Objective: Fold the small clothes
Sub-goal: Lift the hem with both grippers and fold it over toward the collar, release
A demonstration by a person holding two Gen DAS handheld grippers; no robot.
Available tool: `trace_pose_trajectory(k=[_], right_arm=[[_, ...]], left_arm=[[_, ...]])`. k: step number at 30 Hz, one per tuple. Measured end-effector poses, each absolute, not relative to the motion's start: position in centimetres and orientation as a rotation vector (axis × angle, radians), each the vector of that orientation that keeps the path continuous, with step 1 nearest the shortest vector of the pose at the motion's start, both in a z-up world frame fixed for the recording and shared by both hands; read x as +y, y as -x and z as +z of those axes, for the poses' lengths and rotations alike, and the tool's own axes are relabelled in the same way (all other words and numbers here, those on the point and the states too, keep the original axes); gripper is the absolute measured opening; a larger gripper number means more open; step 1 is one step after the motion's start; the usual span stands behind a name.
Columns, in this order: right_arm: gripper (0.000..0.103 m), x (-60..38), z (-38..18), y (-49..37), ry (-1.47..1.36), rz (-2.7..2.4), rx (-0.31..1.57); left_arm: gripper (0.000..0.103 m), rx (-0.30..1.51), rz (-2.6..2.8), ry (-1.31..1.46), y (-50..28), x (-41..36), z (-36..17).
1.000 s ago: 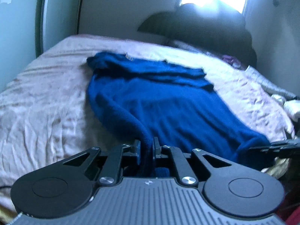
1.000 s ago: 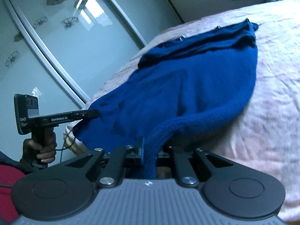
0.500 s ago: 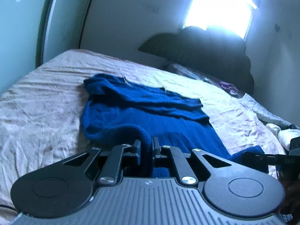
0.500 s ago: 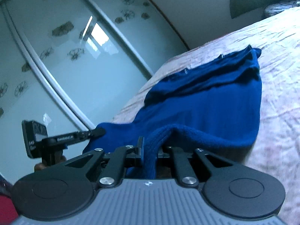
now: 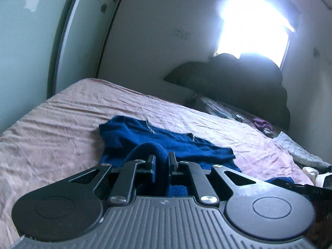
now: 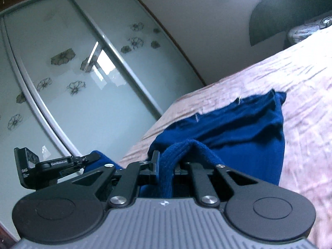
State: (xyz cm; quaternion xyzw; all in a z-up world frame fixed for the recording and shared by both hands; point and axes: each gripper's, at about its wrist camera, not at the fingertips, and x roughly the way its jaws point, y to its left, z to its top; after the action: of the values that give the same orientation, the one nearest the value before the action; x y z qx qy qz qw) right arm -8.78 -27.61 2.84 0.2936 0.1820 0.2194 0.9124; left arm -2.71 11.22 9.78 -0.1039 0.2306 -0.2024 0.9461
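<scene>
Over the last second I have lifted the near edge of the blue garment (image 5: 166,143) and carried it toward its far end, so much less of it now lies flat on the bed (image 5: 62,124) than a moment ago; the long spread of cloth has shortened into a doubled band. I judge this to be the first fold, roughly halfway over and not yet laid down. My left hand-held gripper (image 5: 161,164) is clenched on one corner of the hem, and my right hand-held gripper (image 6: 167,164) is clenched on the other, where a thick stitched edge rises in a ridge between the jaws. The cloth looks soft and fleecy, heavy enough to sag between my two grips. The far end rests on the bed, rumpled, with two small pale marks along its edge. The pinkish sheet under it is creased all over.
</scene>
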Motion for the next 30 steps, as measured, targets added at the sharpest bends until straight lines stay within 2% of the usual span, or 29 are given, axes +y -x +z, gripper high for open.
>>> trace_pose_trajectory(k=[9,30], right_arm=[[0.010,-29.3,3.5,5.2,-0.594,0.398,0.322],[0.010,-29.7,4.2,-2.2,-0.564,0.308,0.265]], left_arm=[[0.010,0.433,-0.374,0.206,-1.0,9.8,11.2],[0.010,0.493,-0.321,0.230,-9.8,8.9,10.5]])
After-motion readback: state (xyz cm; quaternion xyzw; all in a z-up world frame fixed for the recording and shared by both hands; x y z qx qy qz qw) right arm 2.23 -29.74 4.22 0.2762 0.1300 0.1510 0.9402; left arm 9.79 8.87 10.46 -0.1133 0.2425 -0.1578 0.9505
